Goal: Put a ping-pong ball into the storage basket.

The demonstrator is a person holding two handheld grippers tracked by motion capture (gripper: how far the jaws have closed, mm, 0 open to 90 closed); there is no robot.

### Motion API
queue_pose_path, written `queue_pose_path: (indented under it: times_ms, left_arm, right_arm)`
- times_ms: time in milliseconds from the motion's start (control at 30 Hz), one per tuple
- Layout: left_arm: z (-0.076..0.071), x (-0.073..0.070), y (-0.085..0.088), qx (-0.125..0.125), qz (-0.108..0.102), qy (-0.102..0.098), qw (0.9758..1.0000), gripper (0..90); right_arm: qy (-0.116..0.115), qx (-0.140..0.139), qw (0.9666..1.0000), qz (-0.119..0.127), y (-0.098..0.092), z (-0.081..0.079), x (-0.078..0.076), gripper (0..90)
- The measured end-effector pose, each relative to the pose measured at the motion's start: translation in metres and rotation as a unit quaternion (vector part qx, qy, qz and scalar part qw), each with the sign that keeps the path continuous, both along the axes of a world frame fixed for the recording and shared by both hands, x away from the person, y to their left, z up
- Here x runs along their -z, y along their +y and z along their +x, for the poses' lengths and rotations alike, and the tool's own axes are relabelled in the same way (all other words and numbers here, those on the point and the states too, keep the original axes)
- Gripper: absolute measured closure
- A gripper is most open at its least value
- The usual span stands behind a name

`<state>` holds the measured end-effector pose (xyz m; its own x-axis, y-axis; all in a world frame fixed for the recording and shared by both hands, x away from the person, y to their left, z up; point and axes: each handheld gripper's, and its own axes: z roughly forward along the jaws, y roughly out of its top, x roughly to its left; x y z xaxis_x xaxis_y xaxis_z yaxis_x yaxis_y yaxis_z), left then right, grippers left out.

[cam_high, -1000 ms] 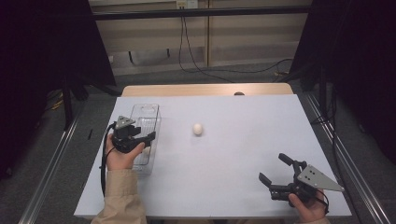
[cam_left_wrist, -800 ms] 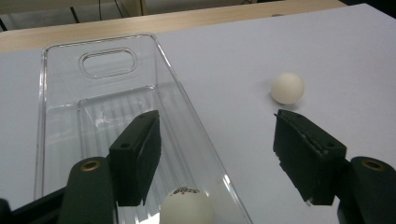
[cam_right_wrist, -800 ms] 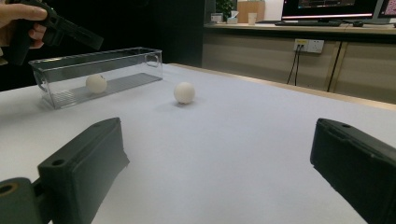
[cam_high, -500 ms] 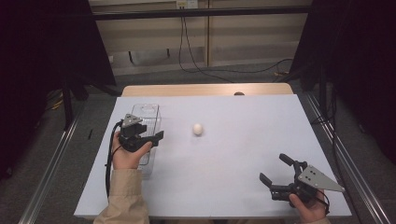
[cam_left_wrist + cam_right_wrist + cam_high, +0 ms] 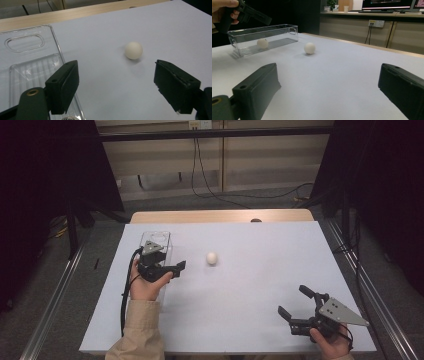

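A white ball [image 5: 212, 258] lies on the white table top, right of a clear plastic box [image 5: 161, 239]. In the right gripper view a second white ball [image 5: 262, 43] rests inside the box [image 5: 279, 32]. My left gripper [image 5: 176, 268] hovers at the box's right side and points toward the loose ball [image 5: 133, 50]. Its jaws have just been opening and nothing is between them [image 5: 116, 85]. My right gripper [image 5: 292, 301] stays low at the table's near right, open and empty [image 5: 329, 87], facing the loose ball [image 5: 309, 48] from far off.
The white sheet [image 5: 250, 285] covers most of the table, and a wooden strip [image 5: 220, 216] shows at the far edge with a small dark spot [image 5: 256, 220] on it. Metal rails run along both sides. Cables lie on the floor beyond.
My left hand has moved from above the box to the right, toward the loose ball, and its jaws stand wider apart. The right gripper has kept still.
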<state>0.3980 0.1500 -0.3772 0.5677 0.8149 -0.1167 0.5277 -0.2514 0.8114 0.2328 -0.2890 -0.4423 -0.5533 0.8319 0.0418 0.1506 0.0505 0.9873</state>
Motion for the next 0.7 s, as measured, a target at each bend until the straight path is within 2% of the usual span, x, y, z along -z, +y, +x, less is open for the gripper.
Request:
queue_pose_path:
  times_ms: [300, 633, 667, 700]
  left_arm:
    - [0.0, 0.004, -0.012, 0.007, -0.006, 0.002, 1.0, 18.5]
    - [0.001, 0.006, -0.021, 0.019, 0.003, 0.004, 0.9998, 18.0]
    - [0.001, 0.007, -0.022, 0.015, -0.004, 0.004, 0.9999, 18.0]
    - [0.001, 0.007, -0.023, 0.018, -0.002, 0.005, 0.9998, 18.0]
  right_arm:
    - [0.0, 0.0, 1.0, 0.0, 0.0, 0.0, 0.0, 2.4]
    - [0.0, 0.001, 1.0, 0.001, 0.0, 0.001, 0.0, 2.4]
    - [0.0, 0.001, 1.0, 0.001, 0.0, 0.001, 0.0, 2.4]
    - [0.0, 0.001, 1.0, 0.001, 0.0, 0.001, 0.0, 2.4]
